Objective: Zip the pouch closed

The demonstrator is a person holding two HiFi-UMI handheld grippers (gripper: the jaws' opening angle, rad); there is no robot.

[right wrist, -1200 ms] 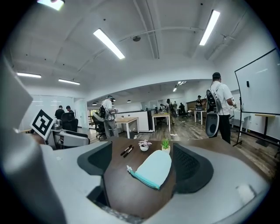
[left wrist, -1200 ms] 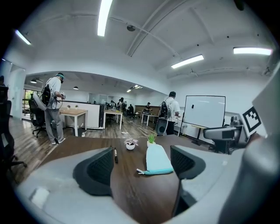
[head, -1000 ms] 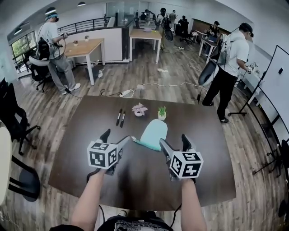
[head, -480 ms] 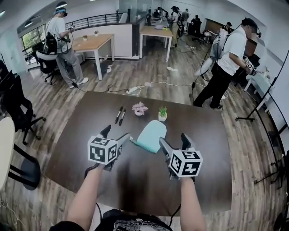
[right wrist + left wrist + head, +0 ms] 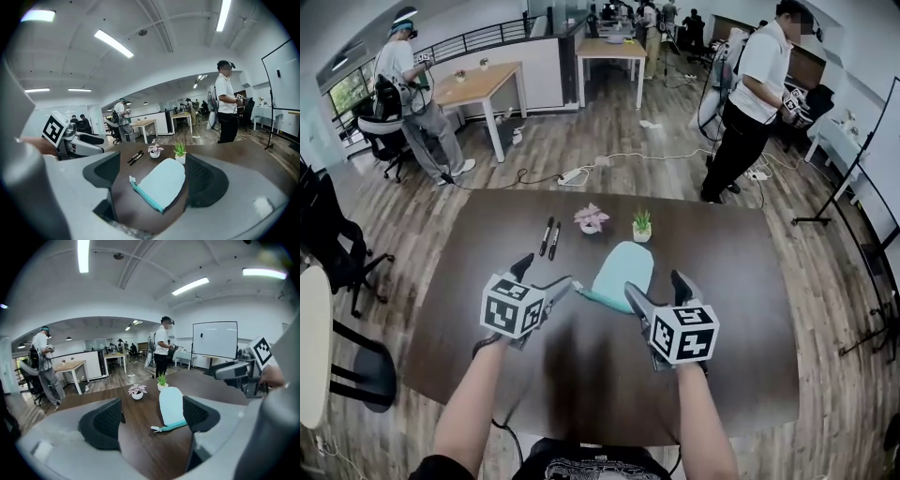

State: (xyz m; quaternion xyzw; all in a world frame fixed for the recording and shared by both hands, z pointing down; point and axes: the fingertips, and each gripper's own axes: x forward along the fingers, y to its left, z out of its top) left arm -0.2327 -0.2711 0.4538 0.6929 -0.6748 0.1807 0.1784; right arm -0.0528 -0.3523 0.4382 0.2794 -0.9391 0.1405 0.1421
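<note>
A light blue pouch (image 5: 622,271) lies flat on the dark wooden table (image 5: 731,319), its teal zipper edge toward me with a white pull tab (image 5: 576,288) at its left end. My left gripper (image 5: 561,288) hovers just left of the tab, open and empty; in the left gripper view the pouch (image 5: 171,406) lies ahead between the open jaws (image 5: 150,416). My right gripper (image 5: 658,292) stands open beside the pouch's near right end. In the right gripper view the pouch (image 5: 161,183) and its pull tab (image 5: 132,179) lie between the open jaws (image 5: 154,180).
Two black markers (image 5: 549,238), a small pink plant pot (image 5: 591,219) and a small green plant pot (image 5: 642,225) stand at the table's far side. People work at desks and stand beyond the table. An office chair (image 5: 328,246) is at the left.
The head view has tilted slightly; both grippers stay beside the pouch's near end, still open, with the left one a touch closer to the pull tab.
</note>
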